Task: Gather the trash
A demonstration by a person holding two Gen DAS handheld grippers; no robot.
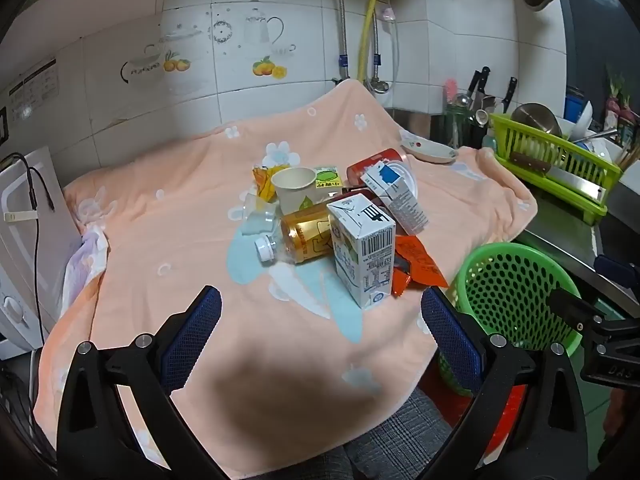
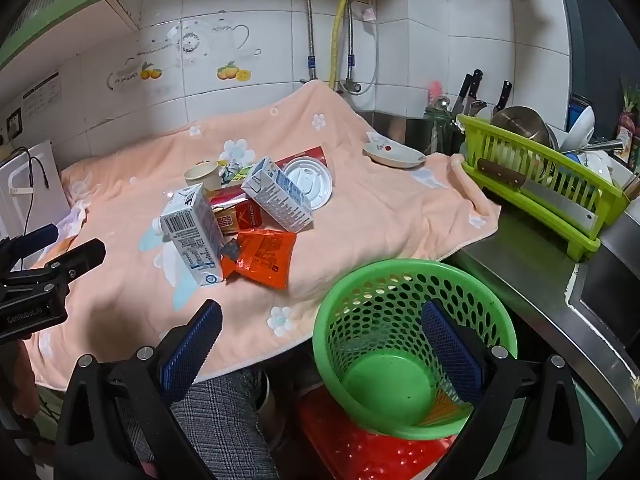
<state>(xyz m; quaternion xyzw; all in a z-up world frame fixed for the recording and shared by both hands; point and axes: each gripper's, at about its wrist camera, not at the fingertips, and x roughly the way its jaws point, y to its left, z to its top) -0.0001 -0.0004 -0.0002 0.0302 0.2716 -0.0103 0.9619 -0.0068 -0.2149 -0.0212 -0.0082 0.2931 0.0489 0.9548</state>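
Trash pile [image 1: 340, 216] beyond spread fingers [image 1: 192, 332].

On my left gripper [image 2: 52, 276], seen from my right wrist view, I read "GenRobot.AI" in pale letters on its black body; on my right gripper [image 1: 600, 344], seen from the left wrist view, only "DAS" shows at the picture's edge; the upright milk carton [image 1: 362, 248] carries a barcode and print too small to read; the orange wrapper [image 2: 264, 258] bears print I cannot make out.
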